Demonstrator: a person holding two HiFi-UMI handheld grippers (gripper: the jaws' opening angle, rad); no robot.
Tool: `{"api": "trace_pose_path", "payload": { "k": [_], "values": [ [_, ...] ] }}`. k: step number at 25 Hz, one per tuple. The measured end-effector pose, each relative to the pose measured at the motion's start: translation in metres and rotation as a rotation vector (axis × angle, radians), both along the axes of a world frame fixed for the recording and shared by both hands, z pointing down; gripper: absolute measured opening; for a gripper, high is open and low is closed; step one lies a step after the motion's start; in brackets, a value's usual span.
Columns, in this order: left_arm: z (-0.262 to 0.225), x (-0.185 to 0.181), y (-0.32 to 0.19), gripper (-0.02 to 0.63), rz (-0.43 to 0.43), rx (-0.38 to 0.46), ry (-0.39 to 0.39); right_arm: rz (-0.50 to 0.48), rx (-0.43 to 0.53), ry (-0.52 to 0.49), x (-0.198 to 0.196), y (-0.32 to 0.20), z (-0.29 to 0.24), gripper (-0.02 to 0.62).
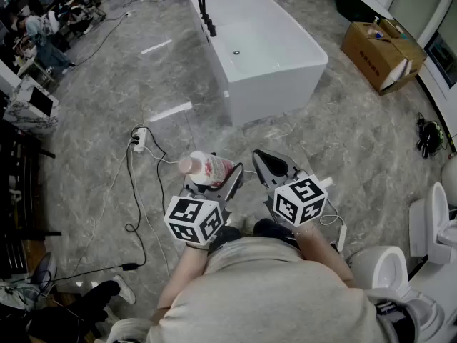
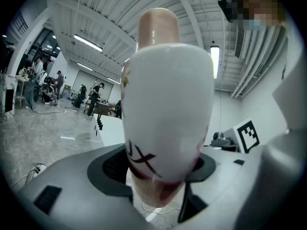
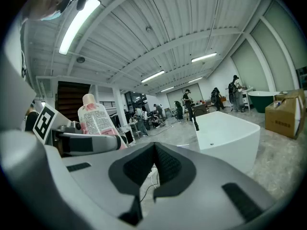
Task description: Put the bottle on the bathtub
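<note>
The person is holding both grippers out in front of the body, side by side, above the grey marble floor (image 1: 335, 141). The left gripper (image 1: 214, 174) is clamping the bottle (image 1: 207, 167), its jaws standing wide apart with the pads pressing on the bottle's sides. The bottle is white with a pink flower print and a pale pink cap, and in the head view it is lying tilted, cap pointing away and to the left. It is hanging in the air in this grip, well apart from the bathtub (image 1: 275, 91).

The right gripper (image 1: 268, 161) is sitting just beside the left one, its jaws closed together with nothing between them.

The white bathtub is standing on the floor ahead of the person, a black faucet (image 1: 208, 9) rising at its far left edge. A cardboard box (image 1: 378, 48) is resting on the floor to the tub's right, and a power strip (image 1: 140, 139) with black cables is lying on the floor to the left of the grippers.
</note>
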State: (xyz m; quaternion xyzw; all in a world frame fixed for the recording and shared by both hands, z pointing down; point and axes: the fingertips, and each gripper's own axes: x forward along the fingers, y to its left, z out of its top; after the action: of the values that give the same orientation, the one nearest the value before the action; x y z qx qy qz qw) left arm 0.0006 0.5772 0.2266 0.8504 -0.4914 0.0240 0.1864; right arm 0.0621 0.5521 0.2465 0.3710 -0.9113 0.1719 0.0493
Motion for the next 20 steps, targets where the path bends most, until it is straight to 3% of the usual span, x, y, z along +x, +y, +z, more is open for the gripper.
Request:
{"api": "trace_pose_path", "payload": {
  "k": [8,13,20],
  "values": [
    [0.016,-0.005,-0.014,0.295,-0.032,-0.023,-0.065,-0.019,-0.004,0.015,-0.003,-0.009,0.005,-0.002],
    [0.018,-0.004,-0.022,0.295,-0.034,-0.023,-0.069,-0.004,-0.007,-0.041,-0.001,-0.013,0.002,-0.002],
    [0.019,0.011,-0.034,0.295,-0.057,0.0,-0.042,-0.014,-0.043,-0.036,0.013,-0.021,0.019,-0.001]
  ]
}}
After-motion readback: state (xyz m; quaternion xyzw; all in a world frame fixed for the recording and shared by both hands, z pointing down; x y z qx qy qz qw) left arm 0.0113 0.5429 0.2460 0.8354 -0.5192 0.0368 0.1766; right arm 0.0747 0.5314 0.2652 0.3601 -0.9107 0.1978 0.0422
